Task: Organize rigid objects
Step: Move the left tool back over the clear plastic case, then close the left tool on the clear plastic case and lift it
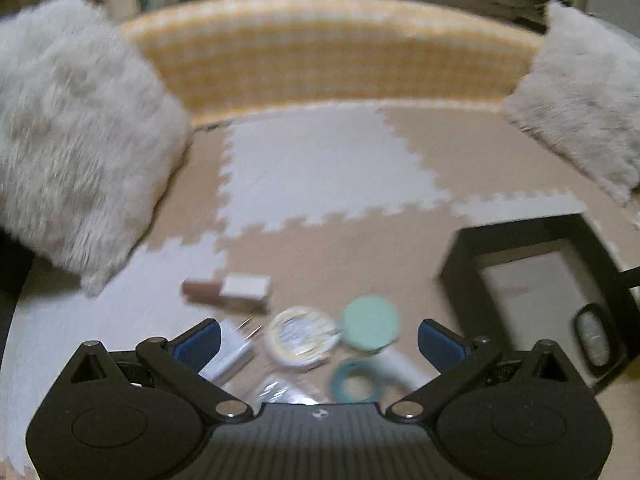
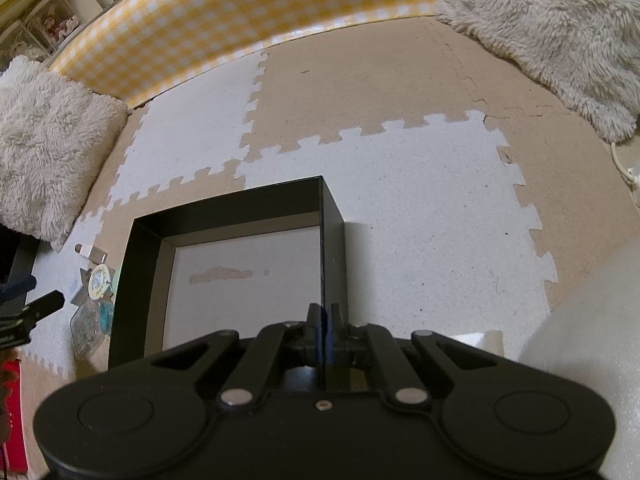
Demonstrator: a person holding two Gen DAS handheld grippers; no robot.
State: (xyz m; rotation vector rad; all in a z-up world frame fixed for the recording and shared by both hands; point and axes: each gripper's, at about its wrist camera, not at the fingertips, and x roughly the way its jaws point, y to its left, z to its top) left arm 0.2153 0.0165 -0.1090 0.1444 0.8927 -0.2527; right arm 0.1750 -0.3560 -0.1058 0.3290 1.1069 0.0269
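In the blurred left wrist view, my left gripper [image 1: 319,330] is open over a cluster of small items on the foam mat. The cluster holds a round white-and-yellow tin [image 1: 302,338], a mint-green round lid [image 1: 371,322], a teal tape ring [image 1: 354,384], a white plug [image 1: 230,354] and a lip gloss with a white cap [image 1: 226,288]. None of them is gripped. To the right stands a black open box [image 1: 516,232]. My right gripper [image 2: 326,320] is shut on the right wall of the black box [image 2: 224,210]. The box's pale bottom looks bare where it shows.
Fluffy cushions [image 1: 76,140] [image 1: 576,100] lie left and right, with a yellow checked barrier [image 1: 332,52] behind them. The floor is beige and white puzzle mat [image 2: 420,208]. A dark oval thing [image 1: 592,336] shows by the box, unclear what. The cluster [image 2: 96,280] lies left of the box.
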